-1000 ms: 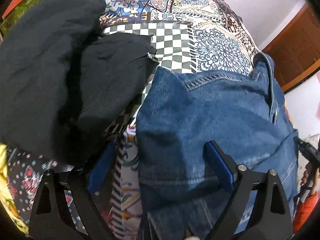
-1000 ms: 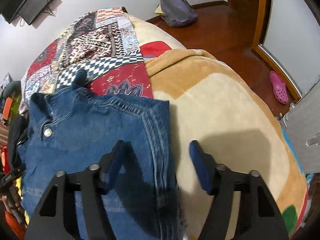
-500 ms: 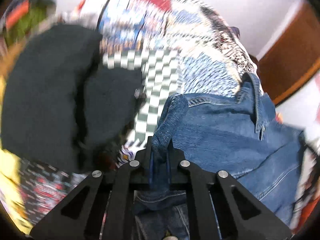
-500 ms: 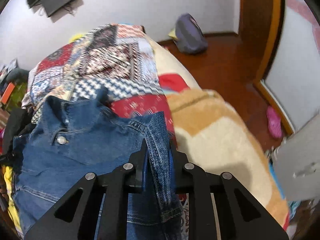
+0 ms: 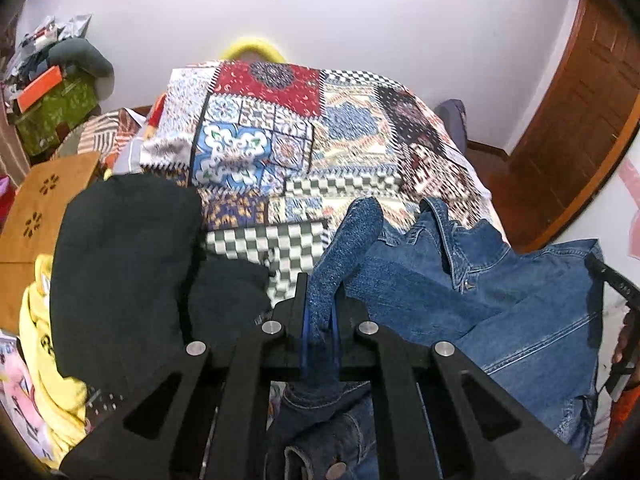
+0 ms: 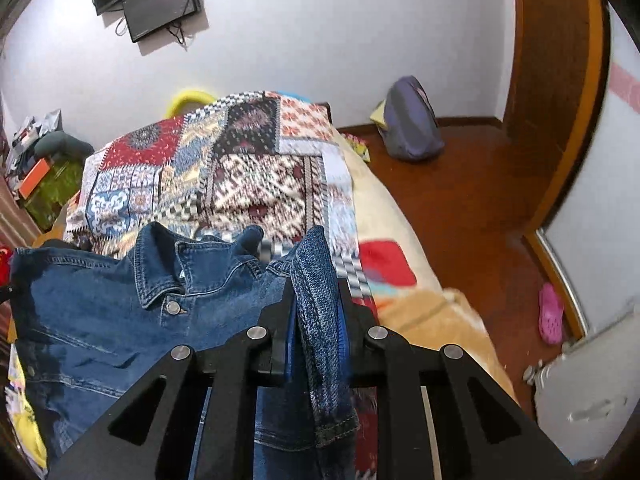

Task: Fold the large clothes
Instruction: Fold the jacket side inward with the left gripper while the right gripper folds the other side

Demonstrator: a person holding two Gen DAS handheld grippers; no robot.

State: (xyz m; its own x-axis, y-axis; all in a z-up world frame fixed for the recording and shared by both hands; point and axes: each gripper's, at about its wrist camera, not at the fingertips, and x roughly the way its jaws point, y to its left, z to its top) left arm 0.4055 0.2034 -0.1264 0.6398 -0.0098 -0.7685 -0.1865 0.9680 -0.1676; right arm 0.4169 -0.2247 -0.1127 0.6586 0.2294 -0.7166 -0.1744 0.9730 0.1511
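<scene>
Pinching denim jacket (image 5: 460,292) shoulders, left hand-held gripper (image 5: 320,312) and right hand-held gripper (image 6: 316,312) both clamped; bedspread (image 5: 304,152) seemingly below

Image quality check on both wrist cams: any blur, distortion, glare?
Left wrist: heavy fisheye bowing, dark corners, mild motion smear on the quilt; denim jacket sharp. Right wrist: same bowing, quilt smeared behind the denim, wall evenly lit, no glare.

I'm seeing plain white walls (image 6: 320,40), two dark wall-mounted screens (image 6: 160,4), a glossy reddish wooden floor (image 6: 460,200), and a bed wearing a multicoloured patchwork cover (image 5: 304,148).
</scene>
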